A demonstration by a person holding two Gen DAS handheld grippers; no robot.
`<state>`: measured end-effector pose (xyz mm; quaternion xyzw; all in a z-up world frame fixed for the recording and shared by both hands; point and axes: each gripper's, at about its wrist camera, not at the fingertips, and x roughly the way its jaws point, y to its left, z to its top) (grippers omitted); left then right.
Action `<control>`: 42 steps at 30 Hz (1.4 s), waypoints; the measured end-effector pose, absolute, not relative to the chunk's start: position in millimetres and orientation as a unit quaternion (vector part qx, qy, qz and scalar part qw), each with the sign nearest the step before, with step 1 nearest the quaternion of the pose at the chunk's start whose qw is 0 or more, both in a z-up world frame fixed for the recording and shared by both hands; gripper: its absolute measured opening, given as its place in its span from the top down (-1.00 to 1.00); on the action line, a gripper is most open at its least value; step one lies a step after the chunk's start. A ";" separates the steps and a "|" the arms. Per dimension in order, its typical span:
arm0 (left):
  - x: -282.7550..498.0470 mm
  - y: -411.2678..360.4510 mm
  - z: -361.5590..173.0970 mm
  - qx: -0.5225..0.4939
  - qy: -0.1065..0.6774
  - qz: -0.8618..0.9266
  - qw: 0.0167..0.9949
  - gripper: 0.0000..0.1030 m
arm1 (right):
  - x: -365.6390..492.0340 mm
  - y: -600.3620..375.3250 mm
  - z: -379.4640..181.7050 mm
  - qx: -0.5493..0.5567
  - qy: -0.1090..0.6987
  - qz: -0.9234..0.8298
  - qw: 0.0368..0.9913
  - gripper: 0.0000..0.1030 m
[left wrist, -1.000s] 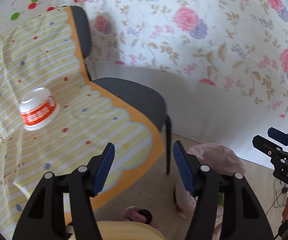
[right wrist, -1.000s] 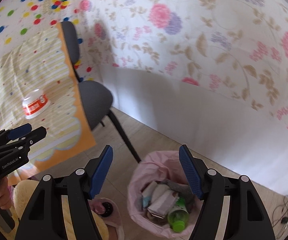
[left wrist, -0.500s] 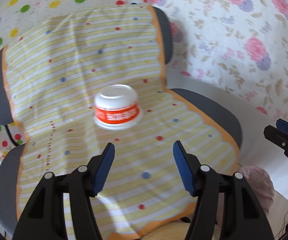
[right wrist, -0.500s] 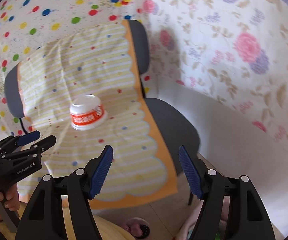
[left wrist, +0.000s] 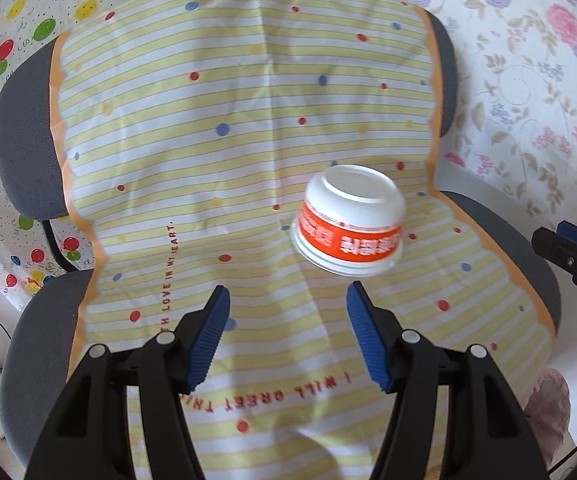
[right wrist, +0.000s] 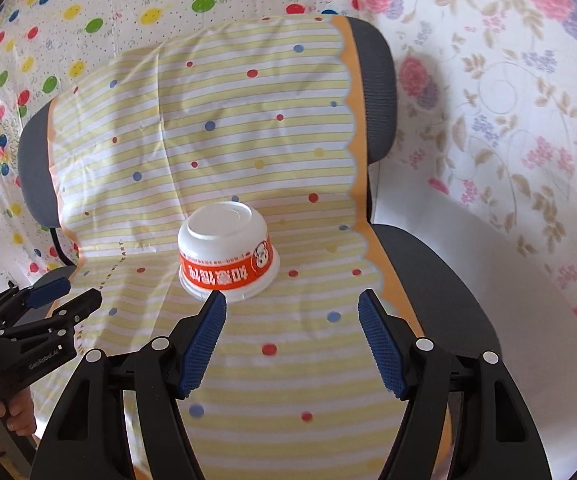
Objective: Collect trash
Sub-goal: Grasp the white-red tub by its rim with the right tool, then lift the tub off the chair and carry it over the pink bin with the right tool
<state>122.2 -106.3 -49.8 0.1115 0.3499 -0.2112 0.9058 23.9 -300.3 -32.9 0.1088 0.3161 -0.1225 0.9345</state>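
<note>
A white noodle bowl with an orange band [left wrist: 350, 226] lies upside down on a yellow striped cloth [left wrist: 248, 140] spread over two grey chairs. It also shows in the right wrist view [right wrist: 228, 252]. My left gripper [left wrist: 288, 336] is open and empty, a little short of the bowl and to its left. My right gripper [right wrist: 292, 340] is open and empty, just in front of the bowl, which sits slightly left of its middle. The left gripper also shows at the left edge of the right wrist view [right wrist: 68, 296].
The pink trash bag [left wrist: 548, 404] shows at the lower right of the left wrist view, on the floor beside the chairs. The grey chair seat [right wrist: 428, 280] extends right of the cloth. Patterned sheets cover the wall [right wrist: 508, 80] behind.
Both grippers have swung from the trash bag on the floor up and left to face the chairs. The bowl is now close in front of both. Both stay open.
</note>
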 end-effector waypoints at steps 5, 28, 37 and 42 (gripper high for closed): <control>151.0 -107.0 -56.4 0.114 0.355 -0.200 0.906 -0.15 | 64.2 -299.6 -36.9 0.106 0.321 -0.109 0.935 -0.35; 215.0 -127.6 -101.6 0.121 0.401 -0.192 0.888 -0.15 | 173.1 -316.4 -85.9 0.159 0.362 -0.076 0.916 -0.21; 188.6 -129.6 -94.3 0.124 0.383 -0.204 0.892 -0.15 | 89.7 -321.6 -81.7 0.133 0.358 -0.095 0.919 -0.19; 167.9 -134.0 -89.9 0.122 0.384 -0.214 0.890 -0.15 | 34.5 -330.6 -83.2 0.135 0.359 -0.126 0.915 -0.11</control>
